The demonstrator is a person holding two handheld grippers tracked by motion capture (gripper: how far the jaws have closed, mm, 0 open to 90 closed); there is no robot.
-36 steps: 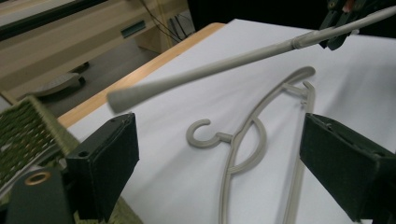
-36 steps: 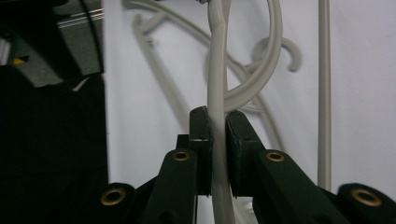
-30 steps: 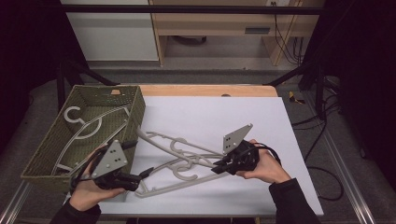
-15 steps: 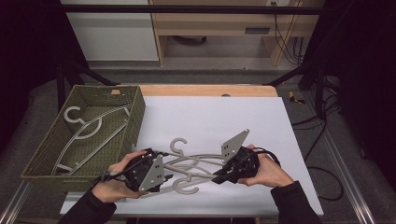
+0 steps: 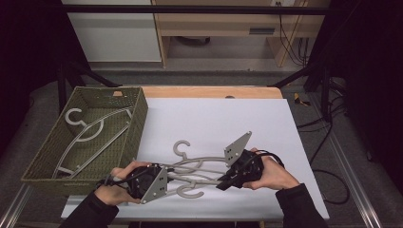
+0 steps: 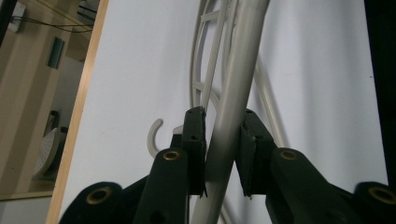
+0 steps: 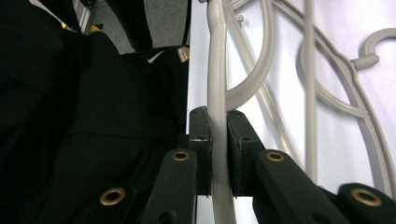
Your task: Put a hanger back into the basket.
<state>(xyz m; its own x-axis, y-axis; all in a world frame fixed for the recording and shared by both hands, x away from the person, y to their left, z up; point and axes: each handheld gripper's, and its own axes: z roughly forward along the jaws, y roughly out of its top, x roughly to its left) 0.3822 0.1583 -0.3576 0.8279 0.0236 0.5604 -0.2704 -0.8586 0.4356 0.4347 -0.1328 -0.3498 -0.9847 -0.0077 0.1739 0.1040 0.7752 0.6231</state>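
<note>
Two grey plastic hangers [image 5: 202, 170] lie crossed on the white table [image 5: 218, 118], near its front edge. My left gripper [image 5: 170, 177] comes in from the left. Its jaws have just been closing, and a hanger bar [image 6: 243, 60] now sits pinched between the pads [image 6: 195, 140]. From the right, my right gripper [image 5: 222, 184] is shut on a thin hanger bar [image 7: 215, 70]. The gripper's own view shows that bar clamped between the two jaws [image 7: 217, 140]. I cannot tell whether both grippers hold the same hanger.
A green woven basket [image 5: 139, 118] stands at the table's left edge, with another grey hanger [image 5: 90, 133] lying inside. A wooden strip [image 5: 214, 91] runs along the table's far edge. Cables [image 5: 328, 161] hang off the right side.
My left hand has moved right from beside the basket to the hangers' left end, and its jaws have closed around a bar. The right hand has kept still.
</note>
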